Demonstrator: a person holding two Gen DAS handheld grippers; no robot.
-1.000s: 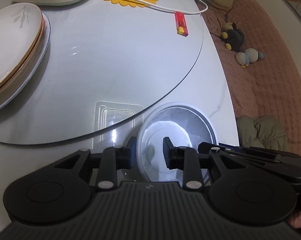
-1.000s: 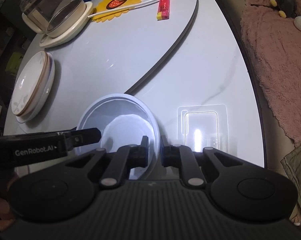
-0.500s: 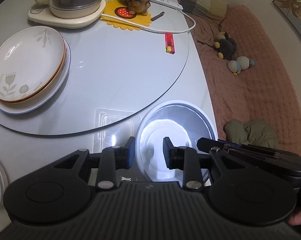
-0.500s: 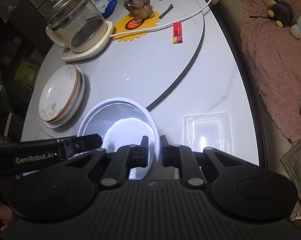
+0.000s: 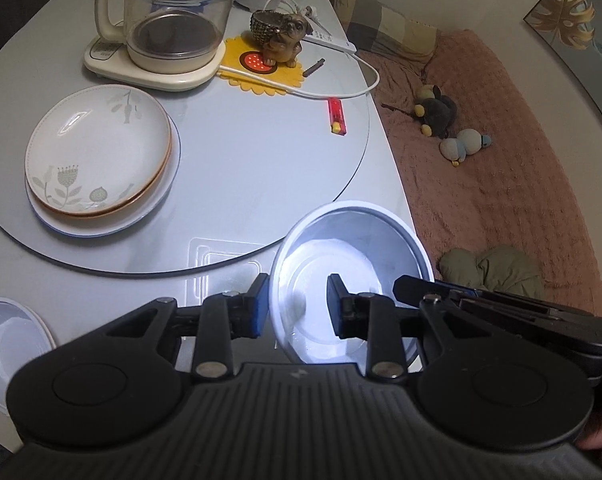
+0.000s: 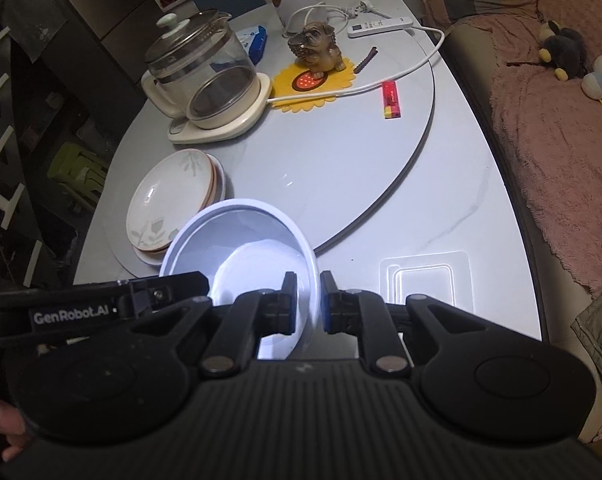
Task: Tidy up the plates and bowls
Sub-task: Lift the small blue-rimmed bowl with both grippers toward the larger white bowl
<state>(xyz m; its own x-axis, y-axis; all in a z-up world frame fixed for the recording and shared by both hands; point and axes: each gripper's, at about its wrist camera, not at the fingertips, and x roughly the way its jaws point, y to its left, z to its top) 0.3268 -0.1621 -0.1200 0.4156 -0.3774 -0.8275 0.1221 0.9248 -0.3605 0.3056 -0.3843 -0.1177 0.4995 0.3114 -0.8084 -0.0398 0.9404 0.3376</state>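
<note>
A white bowl (image 5: 353, 264) hangs above the front of the table, held from both sides. My left gripper (image 5: 299, 306) is shut on its left wall. In the right wrist view the same bowl (image 6: 241, 240) has its right rim clamped in my shut right gripper (image 6: 307, 300). Each gripper's finger shows in the other's view: the right one (image 5: 417, 284), the left one (image 6: 181, 284). A stack of flower-patterned plates (image 5: 97, 152) rests on the left of the glass turntable (image 5: 261, 168). Another white bowl (image 5: 9, 336) sits at the table's near left edge.
At the back stand a glass kettle (image 5: 173, 20) on its base, a dog figurine (image 5: 279, 36) on a yellow mat, a white cord and a red lighter (image 5: 337, 116). A pink-covered sofa (image 5: 501, 160) with plush toys runs along the right.
Both grippers have risen with the bowl between them. The table looks farther away, and the kettle, the whole plate stack and the near-left bowl have come into view.
</note>
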